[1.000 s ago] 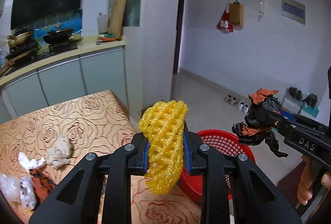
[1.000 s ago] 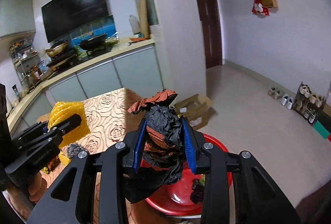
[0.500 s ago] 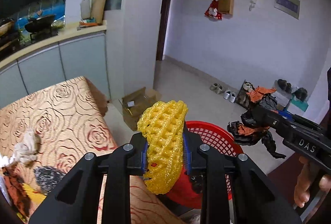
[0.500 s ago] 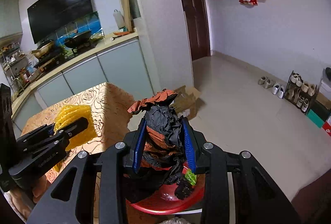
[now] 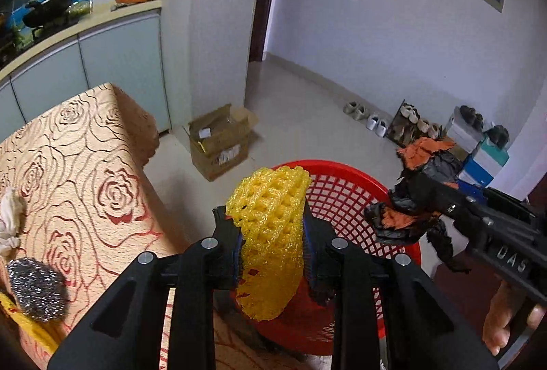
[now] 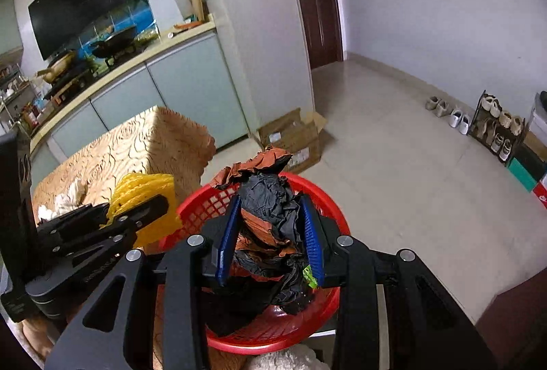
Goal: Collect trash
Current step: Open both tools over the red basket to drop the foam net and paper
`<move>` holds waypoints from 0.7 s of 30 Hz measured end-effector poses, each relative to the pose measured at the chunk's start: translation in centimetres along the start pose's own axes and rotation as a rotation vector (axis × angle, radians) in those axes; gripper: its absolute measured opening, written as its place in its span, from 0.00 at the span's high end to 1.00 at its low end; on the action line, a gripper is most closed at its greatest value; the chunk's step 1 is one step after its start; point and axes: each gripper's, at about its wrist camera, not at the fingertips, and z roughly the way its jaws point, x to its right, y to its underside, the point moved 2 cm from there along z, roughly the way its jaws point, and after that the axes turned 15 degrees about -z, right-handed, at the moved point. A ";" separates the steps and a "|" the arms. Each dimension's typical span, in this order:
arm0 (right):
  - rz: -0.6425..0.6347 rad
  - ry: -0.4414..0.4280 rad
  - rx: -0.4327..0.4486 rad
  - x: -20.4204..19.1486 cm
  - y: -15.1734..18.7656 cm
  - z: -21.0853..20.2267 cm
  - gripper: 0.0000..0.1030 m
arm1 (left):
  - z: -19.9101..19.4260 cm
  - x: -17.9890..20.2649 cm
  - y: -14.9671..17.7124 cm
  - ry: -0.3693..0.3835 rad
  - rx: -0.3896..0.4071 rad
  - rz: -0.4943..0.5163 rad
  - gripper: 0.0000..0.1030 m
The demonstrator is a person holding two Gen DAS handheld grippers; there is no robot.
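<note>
Clearly both loads are at the drop-off stage. The left tongs point(image 5: 271, 242) are clamped on a yellow foam fruit net point(image 5: 270, 233), held above the near rim of the red basket point(image 5: 345, 195); the right tongs point(image 6: 270, 240) pinch a crumpled black-and-orange wrapper point(image 6: 270, 226) over the same basket. Neither piece has been let go yet. What the next move calls for, I'd say, is simply spreading each pair of fingers once the load hangs inside the rim, the net wanting a nudge farther in first, since it sits at the worktop-side edge.

From the left camera you see what remains on the rose-patterned worktop point(image 5: 75, 165): a steel wool scourer point(image 5: 36, 288) and a crumpled white tissue point(image 5: 10, 219), both well apart from the basket. The right camera misses the scourer but looks down into the basket's floor, where some dark scraps and a green bit seem to lie already.
</note>
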 end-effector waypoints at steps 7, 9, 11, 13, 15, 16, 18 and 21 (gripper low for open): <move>0.002 -0.006 -0.019 0.4 0.3 0.8 0.66 | 0.7 0.6 -0.1 0.007 -0.010 0.014 0.68; 0.008 -0.009 -0.024 0.6 0.3 1.0 0.64 | 0.9 0.6 -0.2 0.010 -0.016 0.011 0.68; 0.020 -0.017 -0.025 0.8 0.3 1.1 0.60 | 1.1 0.6 -0.3 0.015 -0.020 0.010 0.63; 0.029 -0.021 -0.021 1.1 0.5 1.0 0.53 | 1.1 0.6 -0.4 0.022 -0.025 0.001 0.52; 0.044 -0.023 -0.013 1.4 0.5 0.9 0.47 | 1.1 0.4 -0.4 0.025 -0.023 -0.007 0.50; 0.049 -0.026 -0.010 1.5 0.5 0.8 0.47 | 1.1 0.3 -0.4 0.024 -0.021 -0.007 0.48; 0.055 -0.030 -0.006 1.5 0.3 0.7 0.47 | 1.0 0.2 -0.4 0.015 -0.017 -0.003 0.46; 0.056 -0.027 0.005 1.5 0.2 0.3 0.47 | 0.8 0.2 -0.3 0.007 -0.010 0.003 0.42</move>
